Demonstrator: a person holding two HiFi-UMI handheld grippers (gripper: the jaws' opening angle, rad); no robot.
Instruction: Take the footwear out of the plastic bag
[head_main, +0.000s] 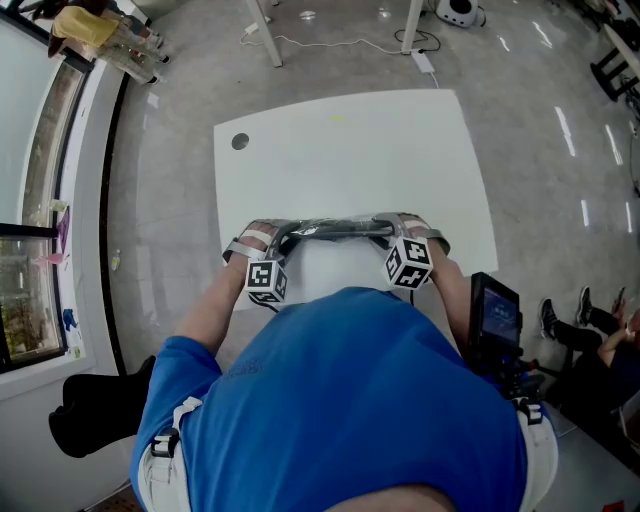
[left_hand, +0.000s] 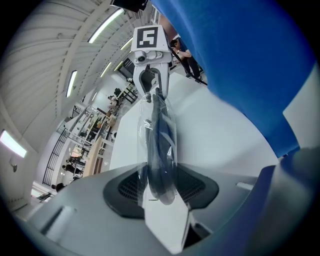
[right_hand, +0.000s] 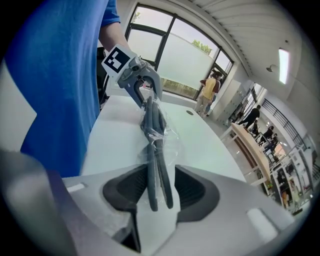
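Nothing out yet — the footwear (head_main: 335, 229) sits inside the plastic bag (left_hand: 150, 125), above the table (head_main: 340, 150) edge. The left gripper (left_hand: 160, 187) clamps one end, and the right gripper (right_hand: 160, 192) jaws stand slack around the other — removal all remains.

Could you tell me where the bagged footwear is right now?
In the head view, the bagged footwear spans from the left tool to the right tool, at the white table's near edge.

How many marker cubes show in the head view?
2. One cube sits on the left gripper, the other cube on the right gripper, at opposite ends of the plastic bag. None seems hidden.
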